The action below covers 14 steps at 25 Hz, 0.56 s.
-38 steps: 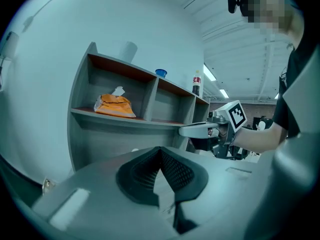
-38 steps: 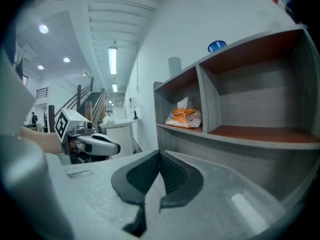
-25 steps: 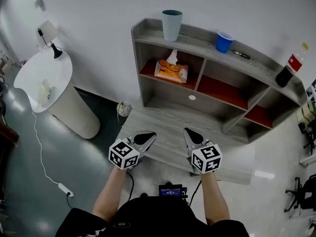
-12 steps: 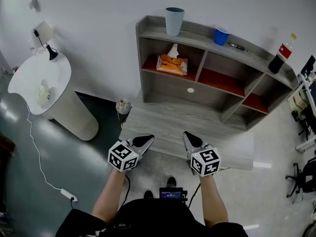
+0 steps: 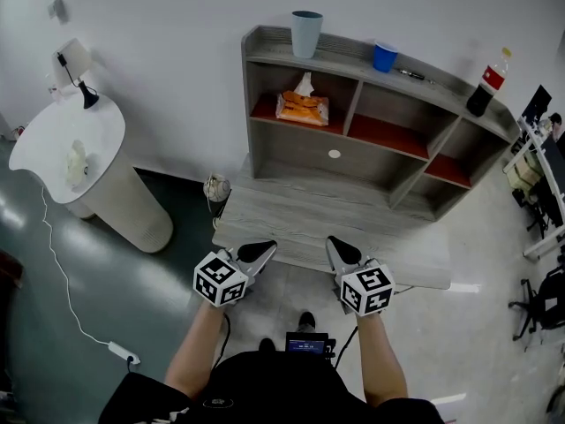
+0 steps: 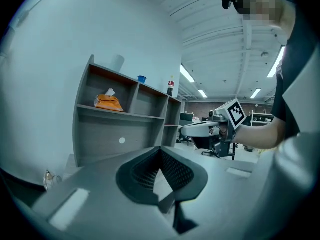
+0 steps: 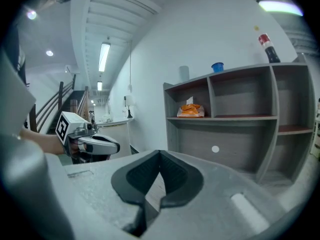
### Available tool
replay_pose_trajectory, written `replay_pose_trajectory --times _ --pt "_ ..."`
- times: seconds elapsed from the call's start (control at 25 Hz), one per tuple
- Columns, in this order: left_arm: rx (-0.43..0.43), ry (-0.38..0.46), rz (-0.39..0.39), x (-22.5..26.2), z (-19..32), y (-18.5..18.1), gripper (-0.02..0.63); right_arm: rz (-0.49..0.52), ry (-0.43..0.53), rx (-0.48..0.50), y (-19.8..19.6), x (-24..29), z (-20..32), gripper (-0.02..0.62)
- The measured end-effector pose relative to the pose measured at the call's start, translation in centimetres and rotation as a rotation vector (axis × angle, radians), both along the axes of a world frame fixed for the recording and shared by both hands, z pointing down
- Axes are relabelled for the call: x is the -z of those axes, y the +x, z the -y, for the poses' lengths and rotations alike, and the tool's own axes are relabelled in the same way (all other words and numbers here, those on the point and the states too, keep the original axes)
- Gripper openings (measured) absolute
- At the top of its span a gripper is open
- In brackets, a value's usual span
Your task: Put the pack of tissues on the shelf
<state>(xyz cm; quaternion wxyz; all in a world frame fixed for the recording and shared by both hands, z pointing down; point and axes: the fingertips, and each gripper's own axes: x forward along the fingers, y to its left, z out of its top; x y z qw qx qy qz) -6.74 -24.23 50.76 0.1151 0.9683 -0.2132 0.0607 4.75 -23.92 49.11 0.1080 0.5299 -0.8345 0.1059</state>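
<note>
The orange pack of tissues [image 5: 302, 107] lies in the upper left compartment of the grey shelf [image 5: 300, 153], with a white tissue sticking up. It also shows small and far off in the left gripper view [image 6: 108, 101] and the right gripper view [image 7: 190, 111]. My left gripper [image 5: 265, 247] and right gripper [image 5: 334, 244] hover side by side at the front edge of the low grey platform [image 5: 291, 219], well short of the shelf. Both are shut with nothing between the jaws, as their own views confirm for the left gripper [image 6: 161, 149] and the right gripper [image 7: 160, 153].
On the shelf's top stand a pale tall cup [image 5: 306, 34], a blue cup [image 5: 384, 56] and a cola bottle [image 5: 484, 87]. A white round stand [image 5: 75, 144] with a lamp is at the left. A cable and power strip [image 5: 119, 350] lie on the floor.
Both grippers and the head have drawn back from the shelf; the jaw tips now sit at the platform's front edge instead of over it. Both stay shut and empty.
</note>
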Motion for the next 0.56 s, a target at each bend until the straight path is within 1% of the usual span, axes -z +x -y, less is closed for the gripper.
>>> replay_pose_trajectory --times 0.24,0.56 --pt "-0.014 0.008 -0.007 0.2 -1.1 0.0 0.002 0.003 0.006 -0.005 -0.2 0.1 -1.2 0.003" --pt "-0.005 0.006 0.012 -0.1 -1.5 -0.3 0.002 0.009 0.015 -0.005 -0.4 0.4 -1.6 0.003"
